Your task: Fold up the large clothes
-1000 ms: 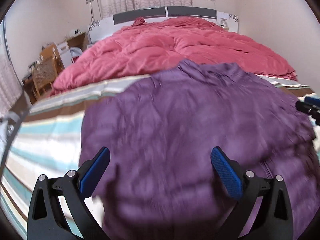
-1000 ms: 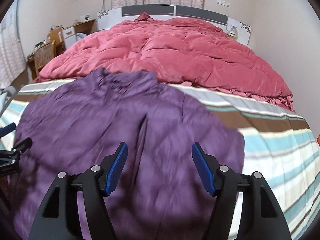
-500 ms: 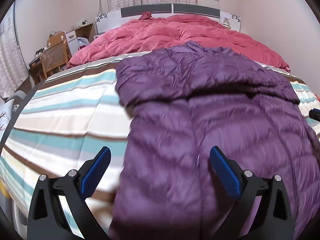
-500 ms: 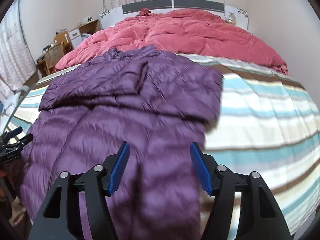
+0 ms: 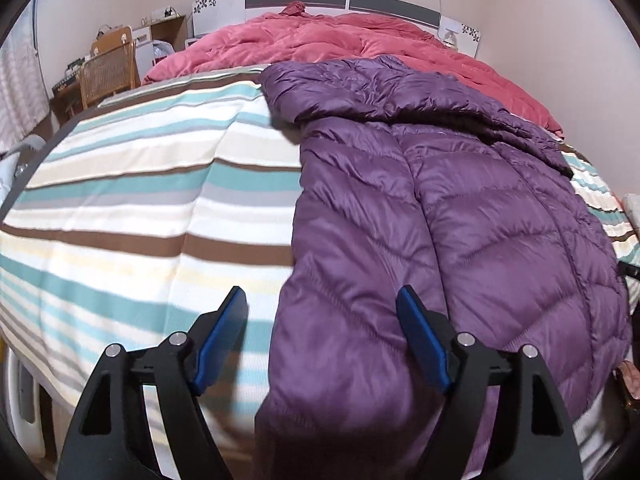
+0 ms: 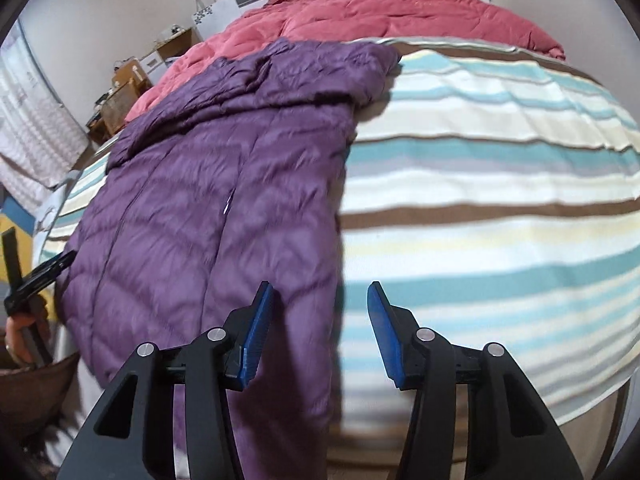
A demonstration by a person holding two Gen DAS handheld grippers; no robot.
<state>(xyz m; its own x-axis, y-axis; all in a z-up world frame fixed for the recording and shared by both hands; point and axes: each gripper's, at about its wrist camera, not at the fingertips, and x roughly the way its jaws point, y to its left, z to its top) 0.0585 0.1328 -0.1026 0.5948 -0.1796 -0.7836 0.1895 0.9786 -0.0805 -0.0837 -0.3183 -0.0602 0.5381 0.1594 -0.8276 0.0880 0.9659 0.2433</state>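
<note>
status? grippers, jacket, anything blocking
Left gripper and right gripper open, jaws just closing in, each straddling a side edge of the purple jacket, unpinched. Jacket flat on striped bedspread. Nothing blocking.

No readable text anywhere in view.
The headboard (image 5: 224,2) at the far end carries only a leaf pattern, no letters; the jacket (image 5: 460,216) and striped sheet (image 5: 140,200) show no label, brand or number.
</note>
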